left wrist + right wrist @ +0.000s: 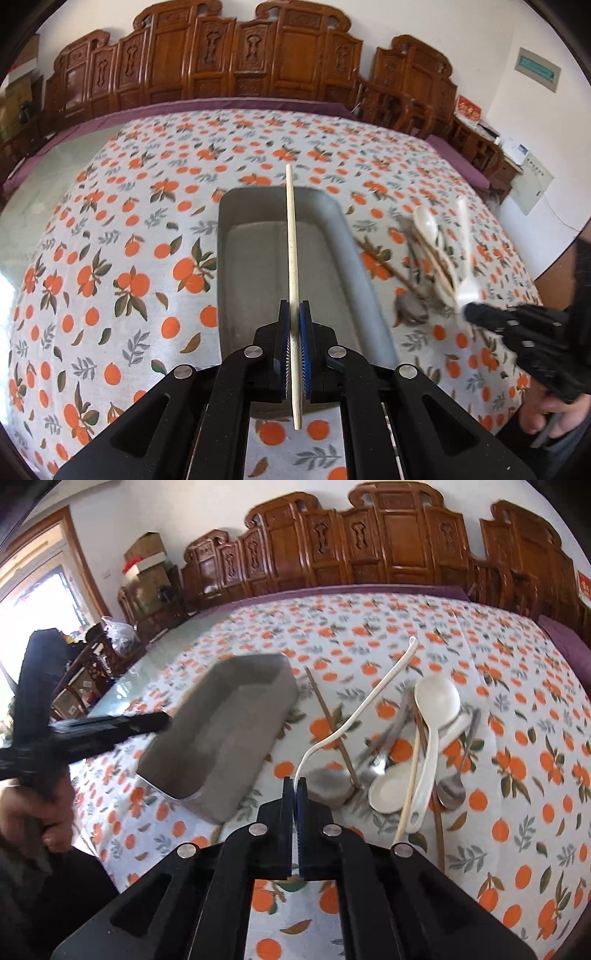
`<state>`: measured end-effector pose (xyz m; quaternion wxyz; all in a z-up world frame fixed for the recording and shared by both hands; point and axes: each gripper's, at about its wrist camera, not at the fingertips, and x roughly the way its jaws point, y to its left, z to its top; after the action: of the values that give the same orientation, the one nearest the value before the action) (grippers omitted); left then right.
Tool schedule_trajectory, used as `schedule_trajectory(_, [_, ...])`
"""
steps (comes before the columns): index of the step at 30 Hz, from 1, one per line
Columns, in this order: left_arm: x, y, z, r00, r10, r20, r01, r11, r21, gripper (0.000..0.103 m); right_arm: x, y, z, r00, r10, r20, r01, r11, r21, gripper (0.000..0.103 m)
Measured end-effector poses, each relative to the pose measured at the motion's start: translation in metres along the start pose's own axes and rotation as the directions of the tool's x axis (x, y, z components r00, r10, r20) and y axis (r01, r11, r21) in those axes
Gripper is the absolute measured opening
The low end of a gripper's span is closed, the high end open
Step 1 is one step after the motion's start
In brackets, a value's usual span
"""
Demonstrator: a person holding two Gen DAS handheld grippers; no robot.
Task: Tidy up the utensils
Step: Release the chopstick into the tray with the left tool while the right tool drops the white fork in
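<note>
My left gripper (294, 314) is shut on a pale chopstick (291, 236) and holds it lengthwise above the grey rectangular tray (229, 236). My right gripper (295, 786) is shut on a white spoon (364, 705), seen edge on, lifted just right of the tray (258, 701). On the cloth lies a pile of utensils: white spoons (436, 701), a pale chopstick (410, 782), brown chopsticks (325, 709), and metal spoons (452, 794). The pile also shows in the left wrist view (428, 254), with the right gripper (480, 314) at it.
The table carries a white cloth with orange fruit print (147, 221). A glass tabletop edge (122, 686) shows to the left. Carved wooden chairs (221, 66) line the far side. A small grey object (410, 310) lies by the pile.
</note>
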<state>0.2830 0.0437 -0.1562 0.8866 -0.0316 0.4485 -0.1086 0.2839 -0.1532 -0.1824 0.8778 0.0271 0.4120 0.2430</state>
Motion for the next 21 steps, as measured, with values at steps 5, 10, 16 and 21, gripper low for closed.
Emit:
schedule_trajectory(5, [0.013, 0.005, 0.003, 1.000, 0.012, -0.024, -0.012, 1.000, -0.014, 0.004, 0.000, 0.015, 0.007, 1.000, 0.021, -0.005, -0.021, 0.999, -0.040, 0.002])
schedule_trajectory(10, [0.018, 0.009, 0.006, 0.999, 0.022, -0.032, -0.022, 0.999, -0.024, 0.004, 0.009, 0.029, 0.014, 0.999, 0.050, -0.019, -0.051, 0.997, -0.061, 0.002])
schedule_trajectory(16, [0.007, 0.017, 0.008, 0.999, 0.039, -0.009, -0.039, 0.999, -0.036, 0.004, 0.019, 0.051, 0.029, 0.995, 0.094, -0.023, -0.096, 0.991, -0.095, 0.002])
schedule_trajectory(21, [-0.011, 0.028, 0.011, 0.997, 0.074, 0.035, -0.072, 0.997, -0.038, 0.004, 0.030, 0.073, 0.042, 0.988, 0.148, -0.042, -0.152, 0.980, -0.125, 0.003])
